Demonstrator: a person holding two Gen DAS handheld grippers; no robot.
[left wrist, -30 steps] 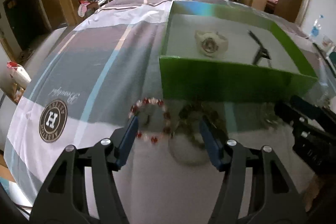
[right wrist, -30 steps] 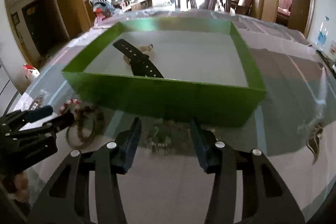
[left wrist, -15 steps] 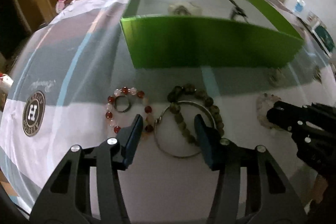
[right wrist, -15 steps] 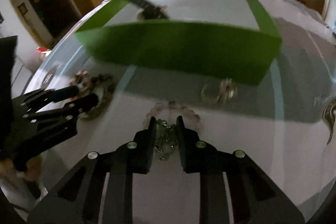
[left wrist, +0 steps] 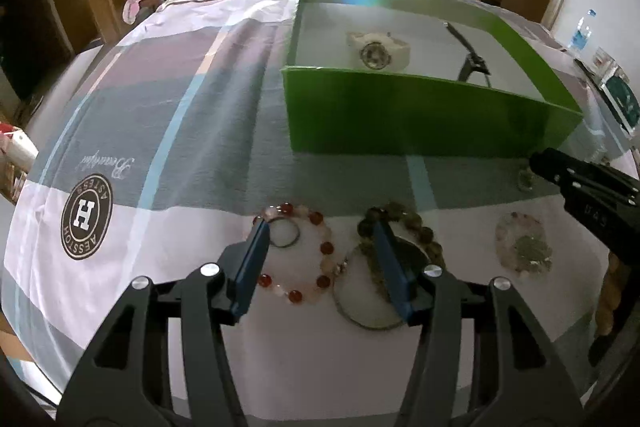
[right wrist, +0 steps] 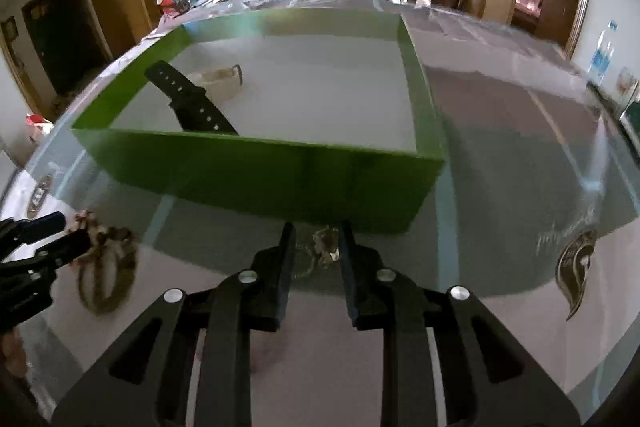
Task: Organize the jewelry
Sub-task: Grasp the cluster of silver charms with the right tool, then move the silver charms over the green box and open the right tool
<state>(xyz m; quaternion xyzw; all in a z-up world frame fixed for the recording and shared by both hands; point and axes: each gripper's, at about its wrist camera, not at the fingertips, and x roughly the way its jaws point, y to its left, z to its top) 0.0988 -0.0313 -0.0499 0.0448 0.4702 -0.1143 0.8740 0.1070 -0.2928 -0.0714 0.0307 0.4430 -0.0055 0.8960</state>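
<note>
Below, red bead bracelet [left wrist: 298,255] lies between left hand-held gripper [left wrist: 320,263] fingers.

My left gripper [left wrist: 322,259] points steeply downward, its blue-padded fingers [left wrist: 250,267] spread; the jaws are opening, with nothing pressed between the pads. My right gripper [right wrist: 316,247] is also pitched downward, its black fingers [right wrist: 282,267] set narrowly apart; those jaws are opening too, gripping nothing.

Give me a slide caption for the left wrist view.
Left gripper opening over a red beaded bracelet before a green box.
</note>
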